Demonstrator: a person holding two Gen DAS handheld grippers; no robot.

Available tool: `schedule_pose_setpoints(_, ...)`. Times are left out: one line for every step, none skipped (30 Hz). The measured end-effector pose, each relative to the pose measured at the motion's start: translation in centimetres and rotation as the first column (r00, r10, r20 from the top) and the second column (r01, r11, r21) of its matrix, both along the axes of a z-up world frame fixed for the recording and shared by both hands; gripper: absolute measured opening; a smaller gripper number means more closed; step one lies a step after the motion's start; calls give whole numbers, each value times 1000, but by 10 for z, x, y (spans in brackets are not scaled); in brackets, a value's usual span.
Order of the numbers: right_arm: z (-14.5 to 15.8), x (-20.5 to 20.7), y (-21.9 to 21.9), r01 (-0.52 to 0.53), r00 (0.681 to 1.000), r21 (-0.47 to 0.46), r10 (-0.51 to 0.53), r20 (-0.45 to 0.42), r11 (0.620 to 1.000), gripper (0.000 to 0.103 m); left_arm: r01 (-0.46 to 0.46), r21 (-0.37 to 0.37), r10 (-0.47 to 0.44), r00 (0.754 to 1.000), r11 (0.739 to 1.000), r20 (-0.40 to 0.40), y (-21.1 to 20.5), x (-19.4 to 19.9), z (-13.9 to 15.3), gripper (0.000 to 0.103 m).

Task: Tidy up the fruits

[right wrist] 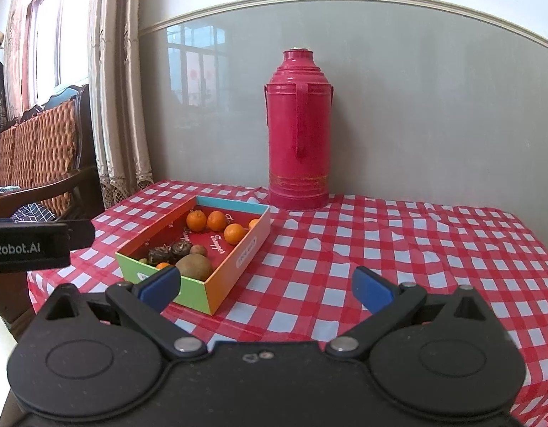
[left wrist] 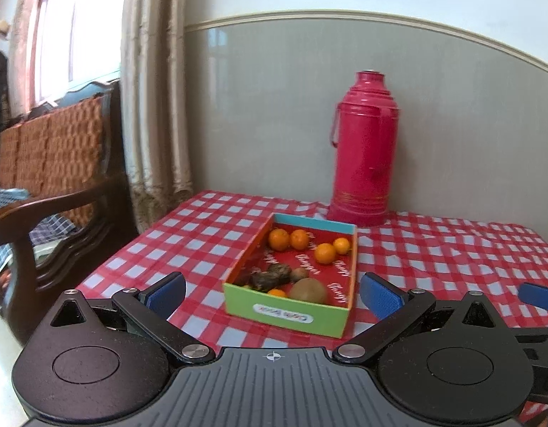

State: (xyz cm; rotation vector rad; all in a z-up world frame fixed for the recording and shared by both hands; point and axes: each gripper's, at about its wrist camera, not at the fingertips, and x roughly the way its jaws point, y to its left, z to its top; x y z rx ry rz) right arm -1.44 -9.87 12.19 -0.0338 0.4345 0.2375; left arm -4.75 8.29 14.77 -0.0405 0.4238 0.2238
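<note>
Left wrist view: left tongs (left wrist: 273,293) spread wide, nothing btwn the blue pads (left wrist: 378,293), hovering at the near edge of the desk (left wrist: 434,259), which has a red/white check cloth. Straight ahead, framed btwn the pads, an open cardboard box (left wrist: 291,315) w/ green near wall and red inside. In it: four small oranges (left wrist: 325,252) toward the far end, a kiwi (left wrist: 308,290) at the near right, dark wrinkled fruits (left wrist: 270,274) near the middle-left (kind unclear), and one more small orange piece (left wrist: 276,293) against the near wall. A tall red thermos (left wrist: 362,149) stands upright behind the box, by the wall. At far right a blue pad of the right tongs (left wrist: 538,295) pokes in. Wooden chair (left wrist: 60,185) w/ woven cushion left of the desk, curtain (left wrist: 153,89) behind it. Right wrist view: right tongs (right wrist: 266,288) also wide apart, holding nothing, over the cloth. Box (right wrist: 234,259) sits ahead-left, its near corner just beside the left pad (right wrist: 160,284); oranges (right wrist: 234,233) at the far end, kiwi (right wrist: 194,266) near, dark fruits (right wrist: 167,252) beside it. Thermos (right wrist: 298,135) upright past the box. Part of the left tongs' body (right wrist: 28,247) shows at the left edge.
</note>
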Motion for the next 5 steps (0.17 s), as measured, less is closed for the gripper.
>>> schedule_pose_setpoints(0, 2, 0, -1, 1000, -1, 1, 2, 1000, 97, -3, 2, 3, 1000, 1000, 8, 0, 1, 1, 103)
schedule_pose_setpoints(0, 2, 0, -1, 1000, 0, 1, 4, 1000, 97, -9, 6, 9, 1000, 1000, 14, 0, 1, 1, 103)
schedule_pose_setpoints(0, 4, 0, -4, 1000, 2, 4, 4, 1000, 97, -16, 13, 16, 1000, 1000, 18, 0, 3, 2, 103)
schedule_pose_setpoints(0, 6, -1, -4, 1000, 6, 4, 2, 1000, 97, -21, 22, 21, 1000, 1000, 21, -1, 5, 3, 103)
schedule_pose_setpoints(0, 9, -2, -3, 1000, 8, 3, 1, 1000, 97, -23, 36, 22, 999, 999, 25, -2, 7, 4, 103)
